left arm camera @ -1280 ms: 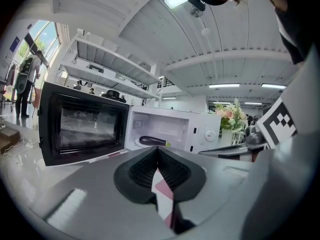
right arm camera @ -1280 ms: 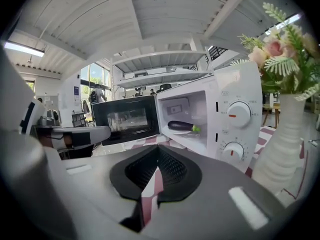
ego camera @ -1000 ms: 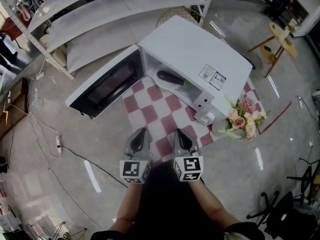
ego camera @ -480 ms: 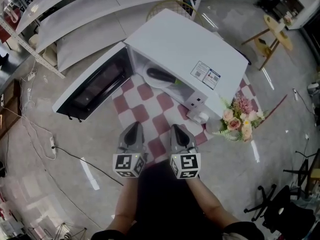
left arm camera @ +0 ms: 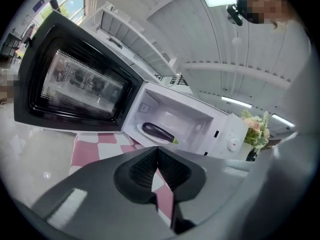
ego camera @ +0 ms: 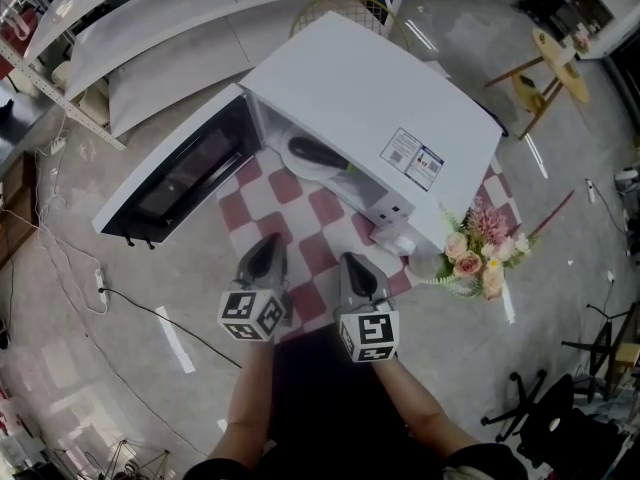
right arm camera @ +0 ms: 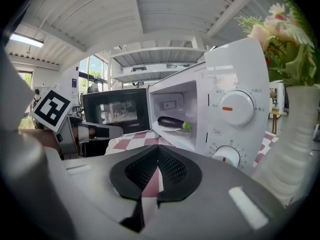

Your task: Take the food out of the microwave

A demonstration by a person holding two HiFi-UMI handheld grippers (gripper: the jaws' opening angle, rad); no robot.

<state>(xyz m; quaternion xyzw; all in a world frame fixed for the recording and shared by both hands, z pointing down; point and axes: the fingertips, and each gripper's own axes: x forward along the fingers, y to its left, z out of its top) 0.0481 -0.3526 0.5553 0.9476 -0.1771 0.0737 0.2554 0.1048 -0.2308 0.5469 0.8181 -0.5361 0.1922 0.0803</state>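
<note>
Both grippers, left and right, hold their ribbed dark pads pressed together, empty, above the red-checked cloth. Farther off, a glossy purple eggplant lies inside the boxy white microwave, whose door is swung left. The right gripper view faces the upper of its 2 round dials.

The glossy grey stone-look floor reflects strip lights. Long white shelves run from 10 to 12 o'clock. A round wooden side table stands at 2 o'clock and a black chair base at 4. A power strip lies at 9. Windows glow beyond.
</note>
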